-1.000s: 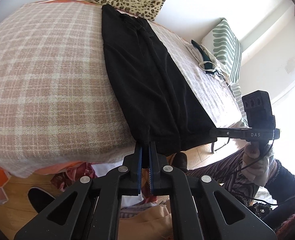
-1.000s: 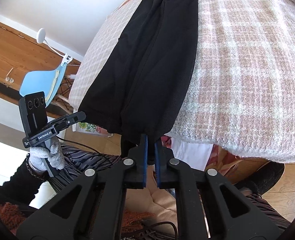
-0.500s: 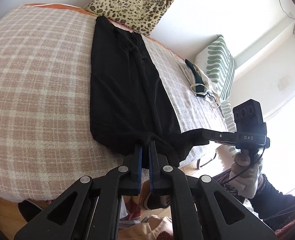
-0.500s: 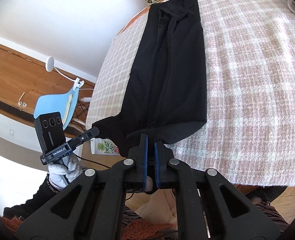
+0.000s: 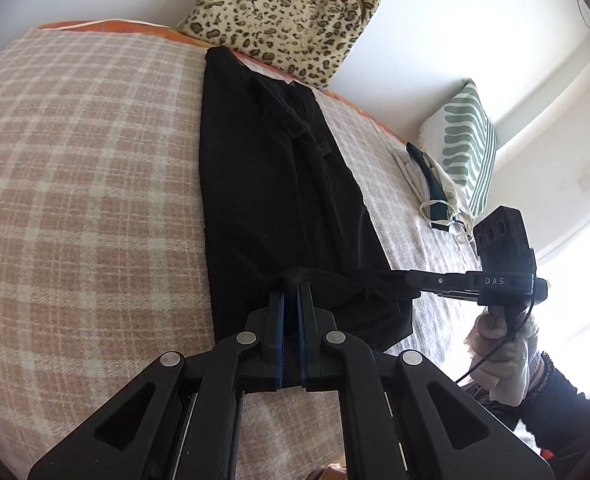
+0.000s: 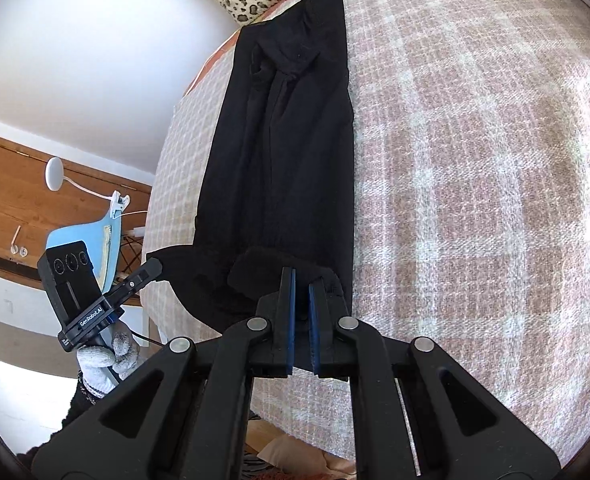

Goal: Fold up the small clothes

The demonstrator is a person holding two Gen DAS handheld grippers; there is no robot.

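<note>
A long black garment [image 5: 271, 184] lies lengthwise on the pink plaid bed cover [image 5: 87, 184]. My left gripper [image 5: 291, 286] is shut on one corner of its near hem, lifted above the cloth. The right gripper [image 5: 409, 280], held by a gloved hand [image 5: 499, 344], pinches the other near corner. In the right wrist view my right gripper [image 6: 301, 280] is shut on the bunched hem of the black garment [image 6: 287, 152]. The left gripper [image 6: 155, 270] holds the stretched corner at the left. The near end is doubled over the part lying flat.
A leopard-print bag [image 5: 287, 8] stands at the bed's far end against the wall. A green-striped pillow [image 5: 467, 144] and a small pile of white and green clothes [image 5: 435, 188] lie at the right. A blue chair [image 6: 95, 240] and a lamp [image 6: 55, 168] stand beside the bed.
Both grippers have carried the garment's near hem from the bed's front edge inward over the bed, towards the leopard bag. The near end now lies folded over the rest.
</note>
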